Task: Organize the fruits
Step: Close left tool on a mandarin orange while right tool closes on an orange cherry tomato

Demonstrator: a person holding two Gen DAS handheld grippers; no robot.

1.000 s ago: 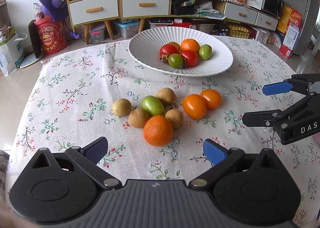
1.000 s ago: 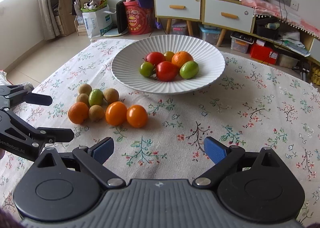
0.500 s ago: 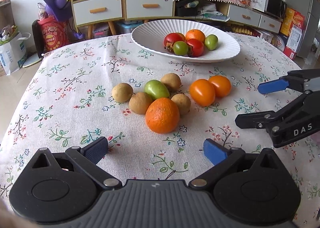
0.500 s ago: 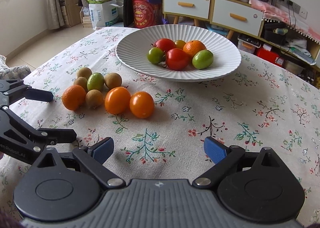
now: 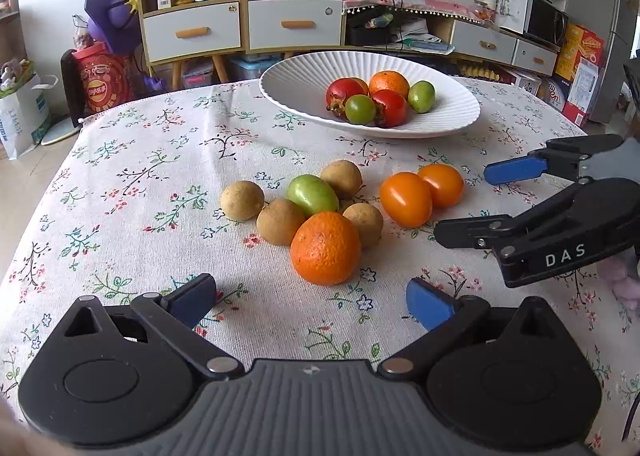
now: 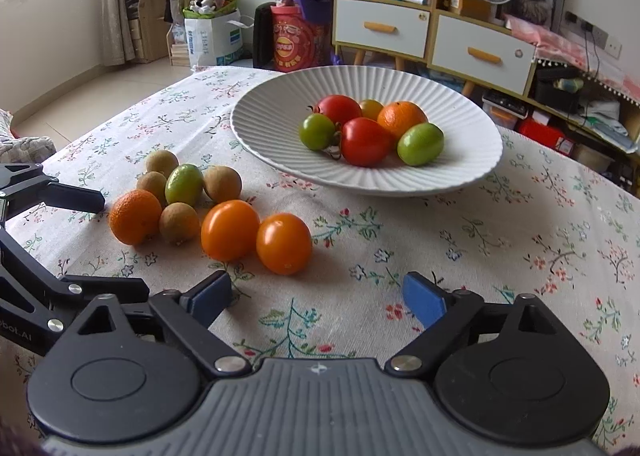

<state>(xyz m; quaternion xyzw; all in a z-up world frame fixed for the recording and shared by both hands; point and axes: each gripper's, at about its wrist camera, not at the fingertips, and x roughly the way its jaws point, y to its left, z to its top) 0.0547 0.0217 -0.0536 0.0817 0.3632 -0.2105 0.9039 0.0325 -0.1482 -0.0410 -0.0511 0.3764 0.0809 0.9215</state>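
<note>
A white ribbed plate [image 5: 440,123] [image 6: 280,163] at the far side holds red and green tomatoes and an orange. On the cloth lie an orange [image 5: 326,248] [image 6: 136,215], a green tomato [image 5: 312,195], several brown longans [image 5: 242,200] and two orange tomatoes [image 6: 230,230] [image 6: 284,244]. My left gripper [image 5: 312,298] is open, its fingers just short of the loose orange. My right gripper [image 6: 318,296] has its jaws closing with nothing between them, just short of the two orange tomatoes. Each gripper shows in the other's view: the right gripper [image 5: 476,201] and the left gripper [image 6: 100,242].
A flowered cloth [image 5: 140,175] covers the table. Behind it stand drawer cabinets [image 5: 296,23], a fan, a red tin and a purple toy. The table edge and floor lie to the left [image 6: 80,103].
The right gripper has sunk a little toward the two orange tomatoes, and its jaws have narrowed slightly. The left gripper has barely moved.
</note>
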